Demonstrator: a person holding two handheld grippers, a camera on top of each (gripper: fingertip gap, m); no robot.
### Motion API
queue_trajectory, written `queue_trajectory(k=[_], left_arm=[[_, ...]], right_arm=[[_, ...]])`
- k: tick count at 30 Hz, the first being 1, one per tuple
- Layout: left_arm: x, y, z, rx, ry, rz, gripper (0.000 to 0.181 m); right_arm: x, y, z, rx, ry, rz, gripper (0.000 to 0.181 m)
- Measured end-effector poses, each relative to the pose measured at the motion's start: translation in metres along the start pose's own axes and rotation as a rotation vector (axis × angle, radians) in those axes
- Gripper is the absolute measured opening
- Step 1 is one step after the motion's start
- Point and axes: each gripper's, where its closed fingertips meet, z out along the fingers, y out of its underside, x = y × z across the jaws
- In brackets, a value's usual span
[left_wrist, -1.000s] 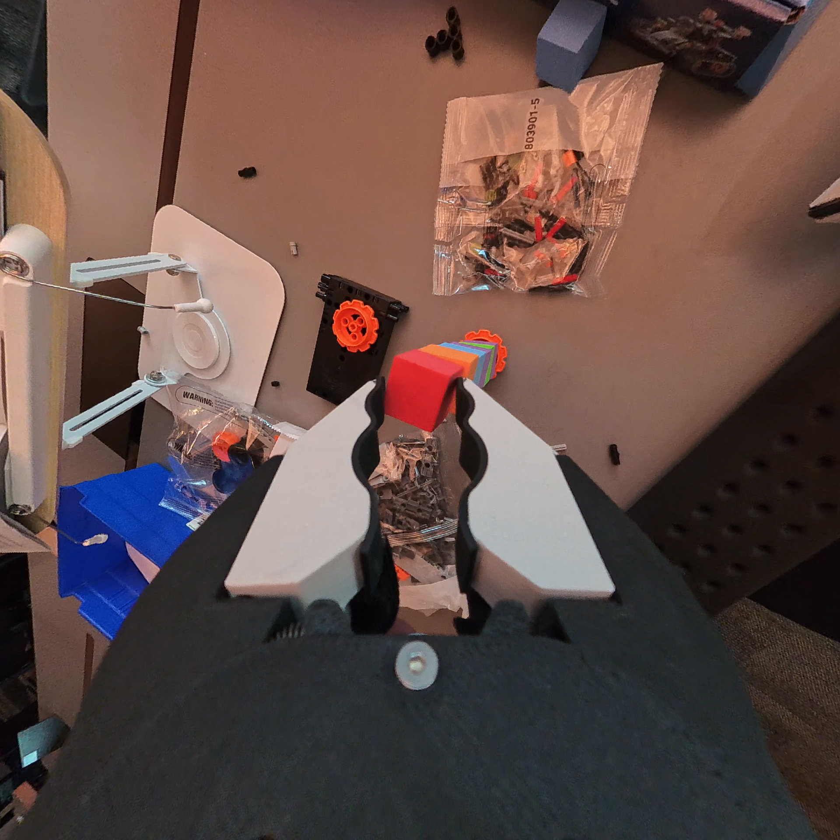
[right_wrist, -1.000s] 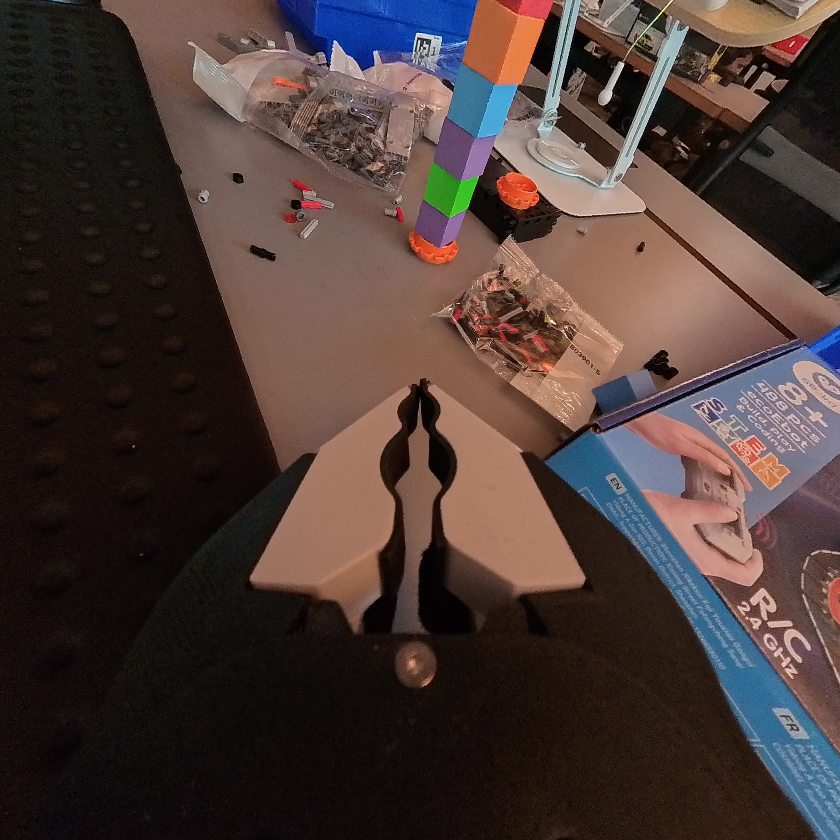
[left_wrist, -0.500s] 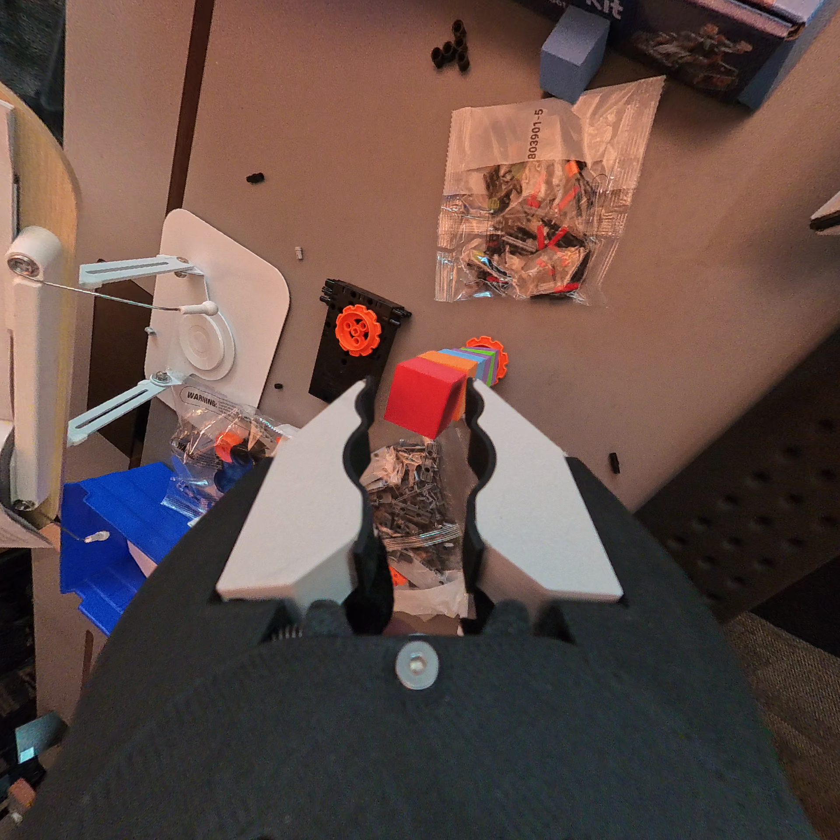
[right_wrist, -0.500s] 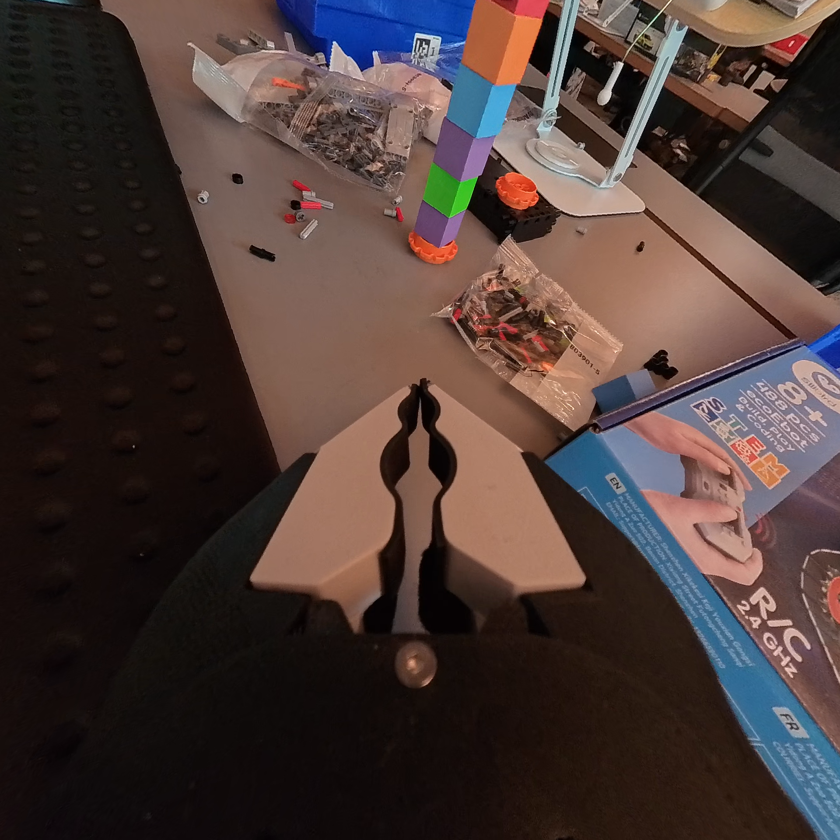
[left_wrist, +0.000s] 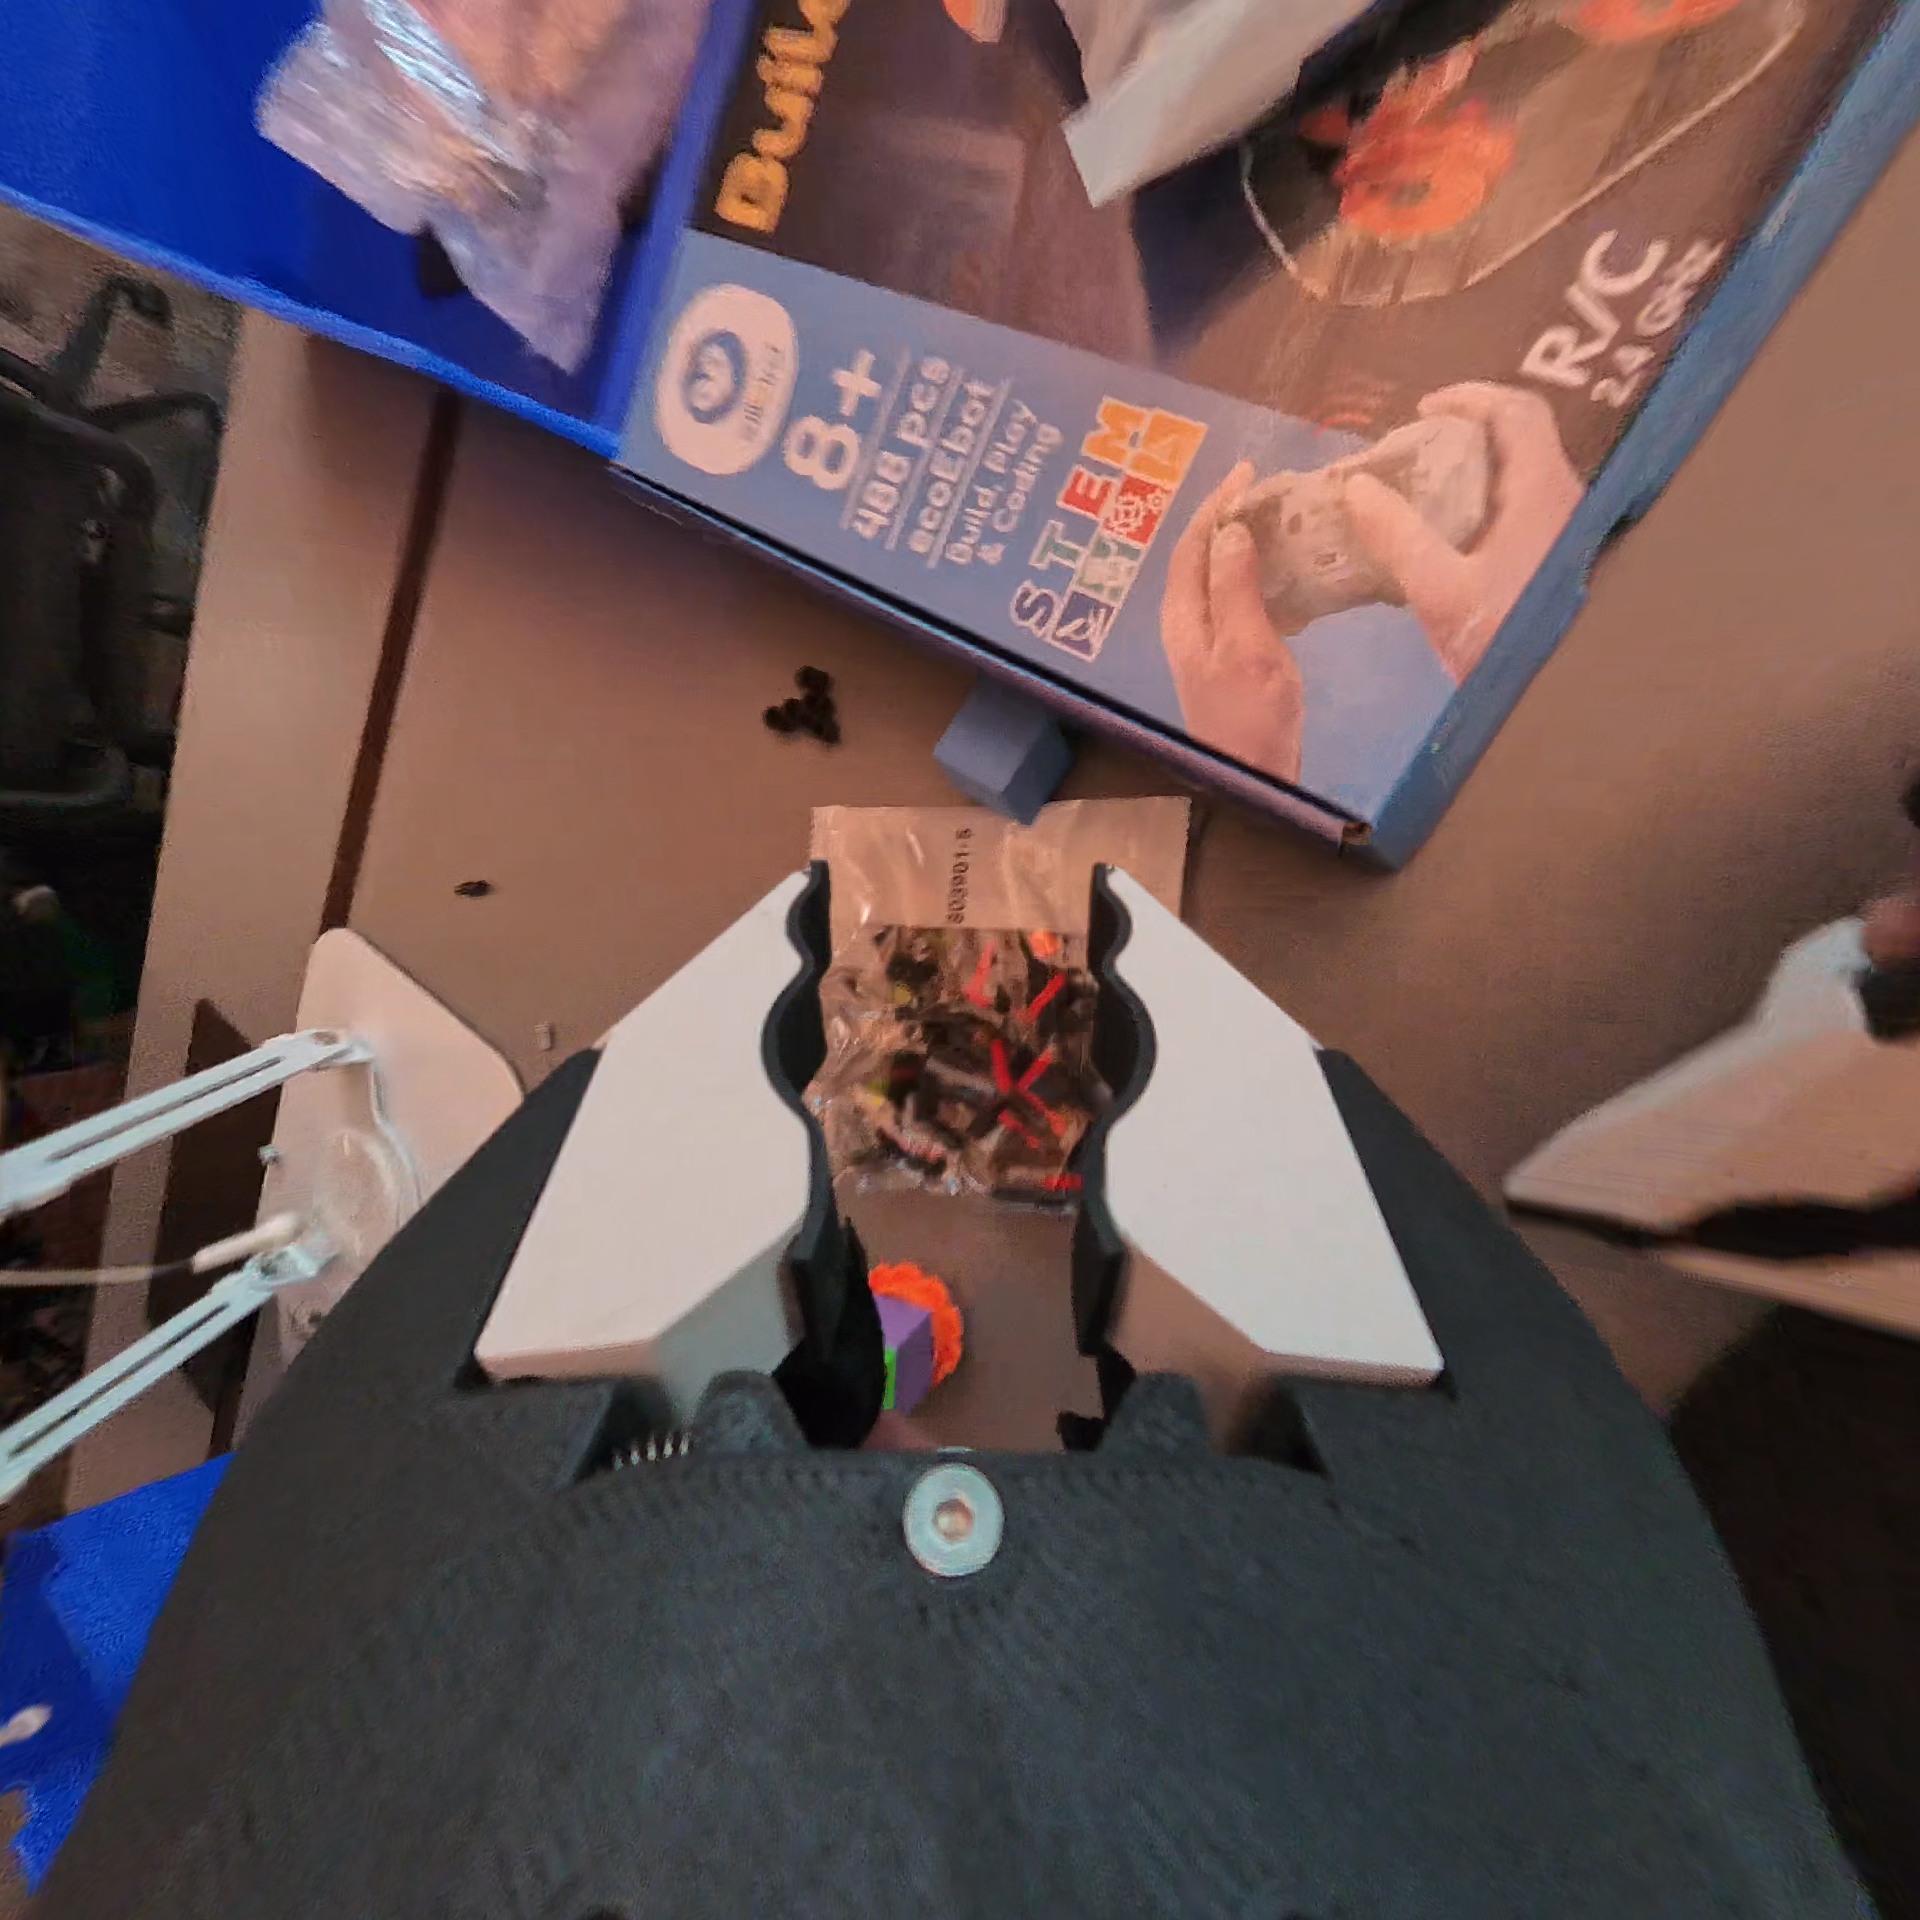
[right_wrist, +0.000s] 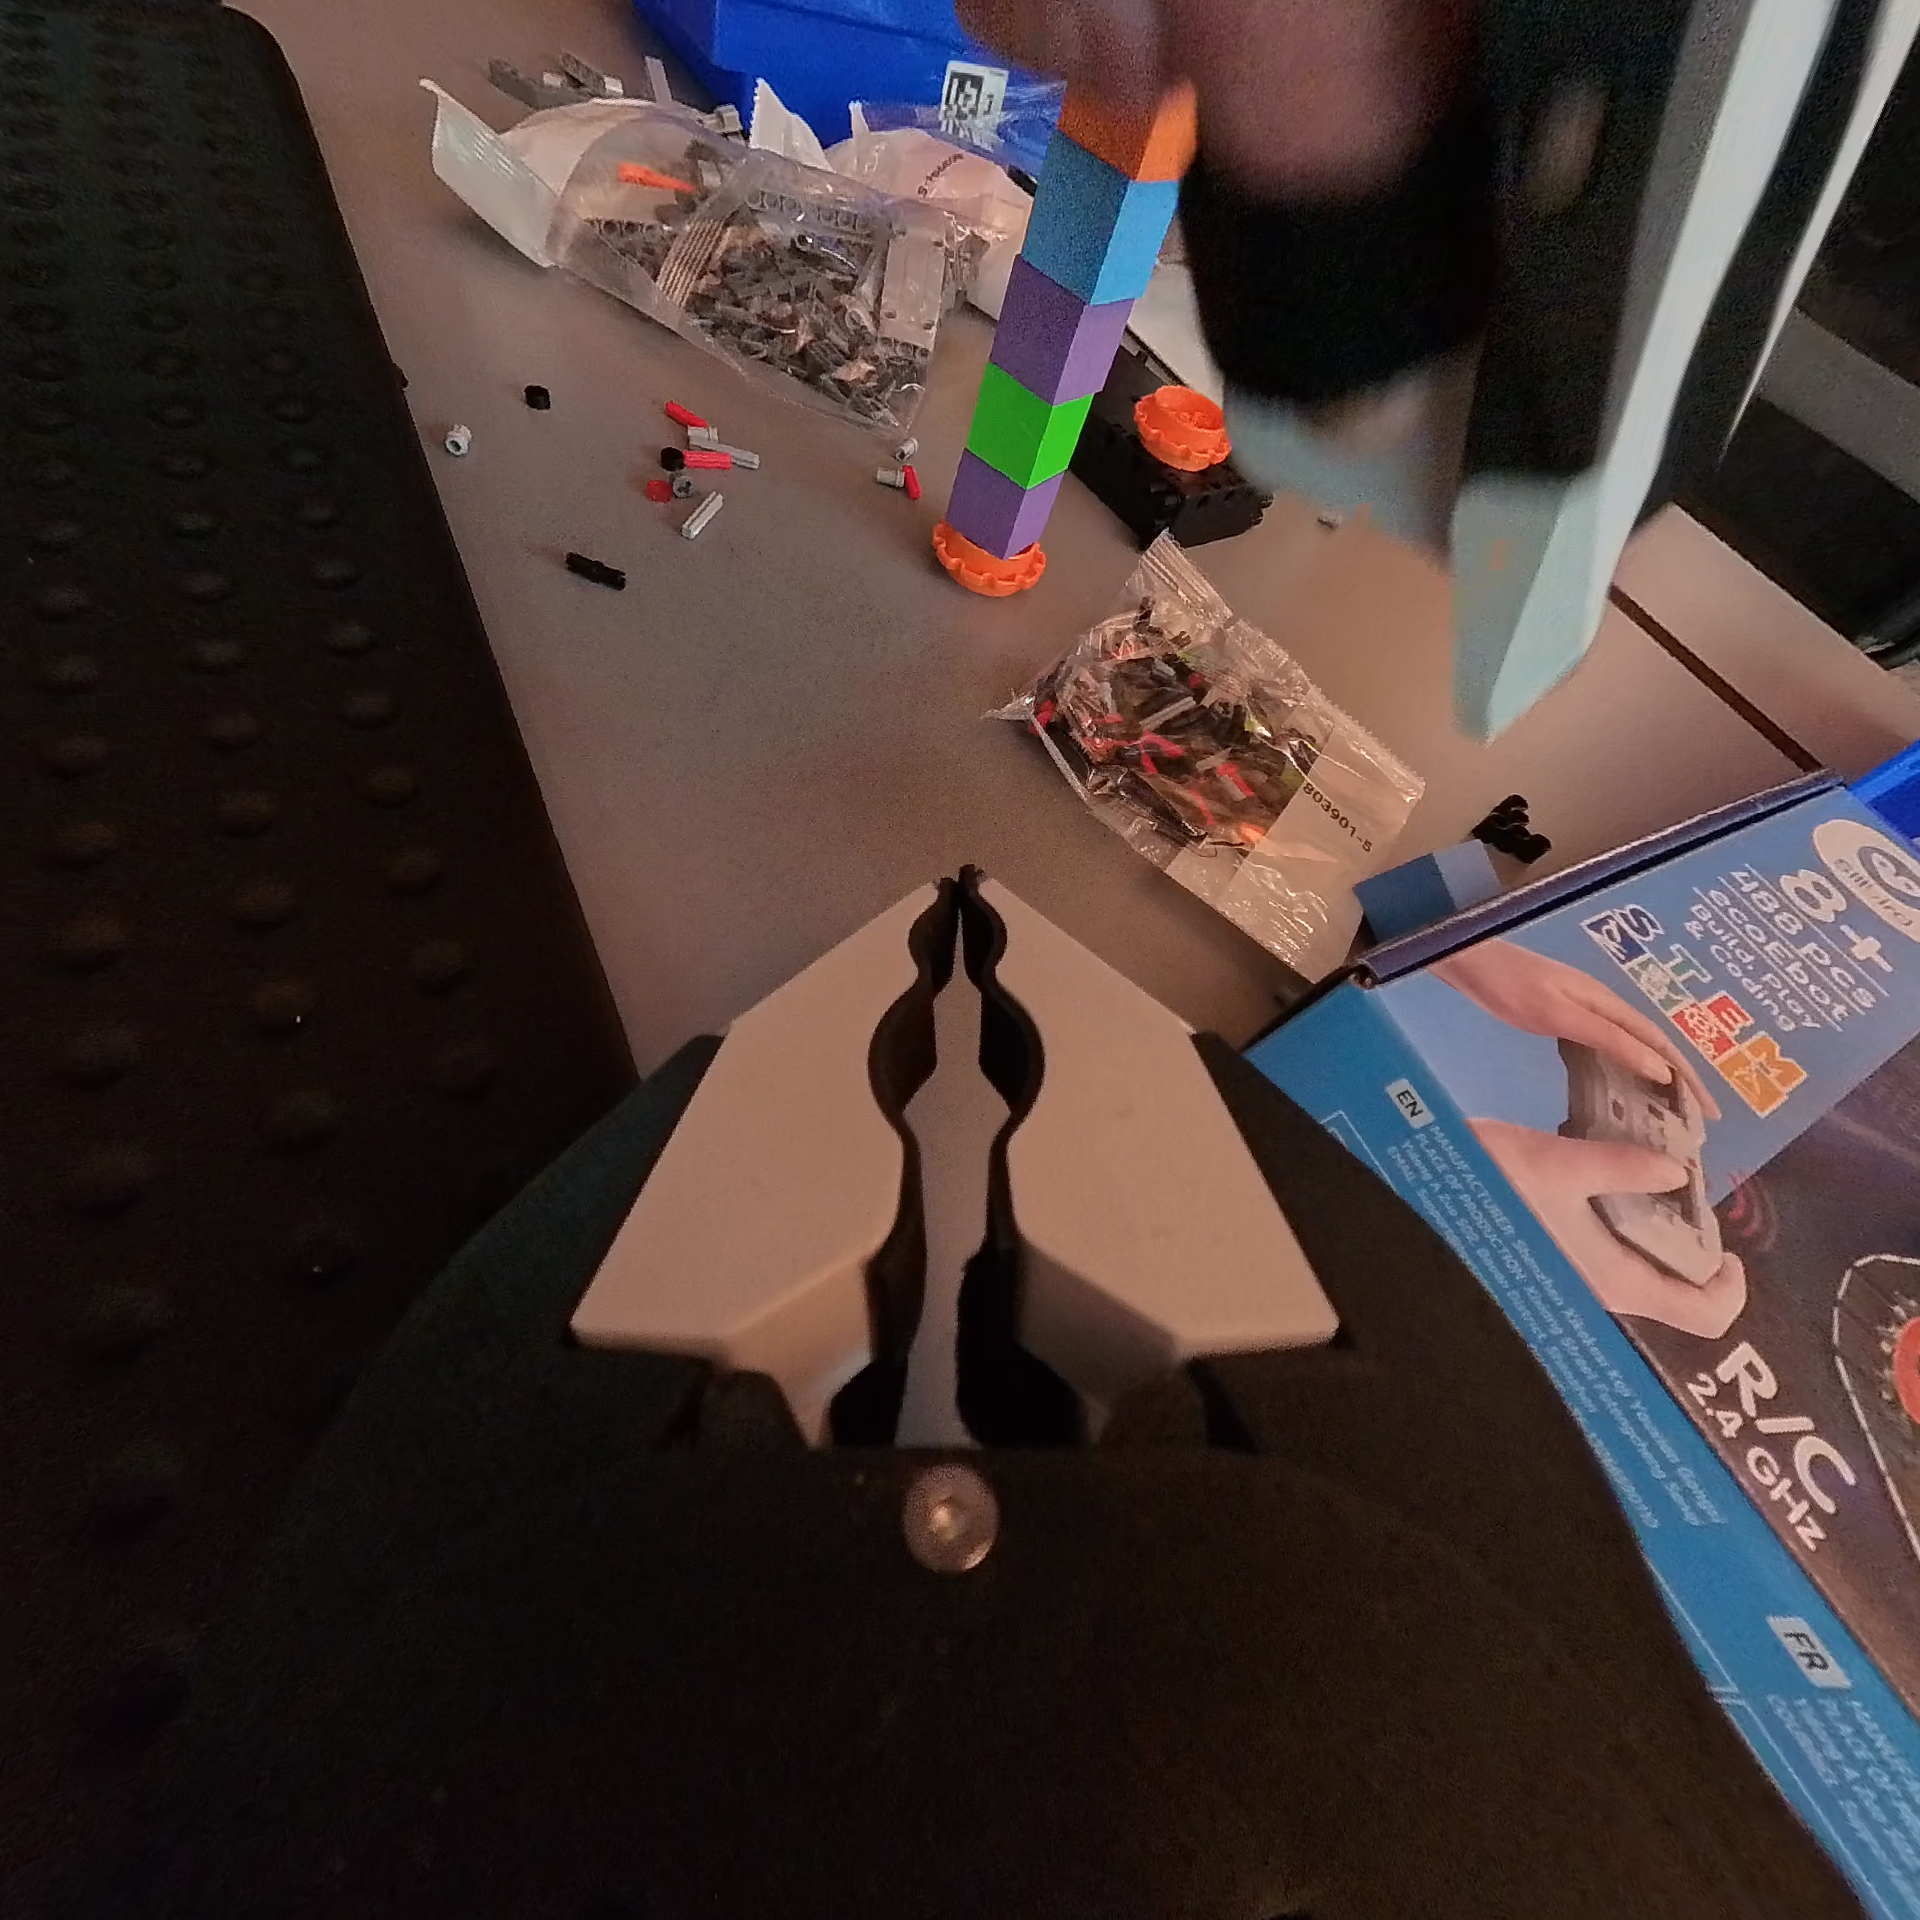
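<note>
The left gripper (left_wrist: 956, 883), released, has left the block tower (right_wrist: 1049, 343) and hangs over the parts bag (left_wrist: 966, 1049); only the right wrist view shows the clenched right gripper (right_wrist: 961, 883).

One tower of stacked cubes (right_wrist: 1060, 343) stands ahead of the right gripper (right_wrist: 961, 883); five cubes show, the top hidden by blur. Two orange gear wheels: one (right_wrist: 987, 561) under the tower, one (right_wrist: 1181, 424) just right of it. Two clear bags of parts show here: one (right_wrist: 1205, 748) ahead-right, one (right_wrist: 748, 260) farther ahead-left. One printed blue box (right_wrist: 1621, 1143) lies beside it, right. One loose blue cube (right_wrist: 1429, 894) sits ahead-right.
</note>
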Motion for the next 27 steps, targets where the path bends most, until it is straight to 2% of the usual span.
queue_trajectory(k=[5, 9, 12, 14, 16, 21, 24, 27], left_arm=[[0.008, 0.003, 0.053, -0.073, 0.040, 0.045, 0.045], [0.004, 0.010, 0.071, -0.136, 0.070, 0.089, 0.044], [0.007, 0.007, 0.079, -0.116, 0.139, 0.083, 0.042], [0.006, 0.008, 0.085, -0.117, 0.146, 0.066, 0.032], [0.007, 0.008, 0.087, -0.111, 0.156, 0.050, 0.030], [0.003, 0.012, 0.067, -0.117, 0.107, 0.004, 0.030], [0.001, 0.002, 0.028, -0.048, 0.076, 0.010, 0.030], [-0.019, -0.006, -0.027, 0.041, 0.010, -0.023, 0.030]], right_arm=[[0.000, 0.001, 0.001, -0.006, -0.004, 0.002, 0.000], [0.000, 0.000, 0.001, -0.003, -0.006, 0.003, 0.000], [-0.001, 0.000, 0.000, 0.000, -0.006, 0.002, 0.000], [0.000, -0.001, 0.000, 0.001, -0.005, 0.003, 0.000], [-0.001, -0.001, 0.000, 0.003, -0.006, 0.004, 0.000], [-0.001, -0.001, -0.001, 0.005, -0.005, 0.000, 0.000], [-0.001, -0.002, -0.001, 0.007, -0.005, -0.003, 0.000], [-0.002, -0.002, -0.001, 0.006, -0.005, -0.008, 0.000]])
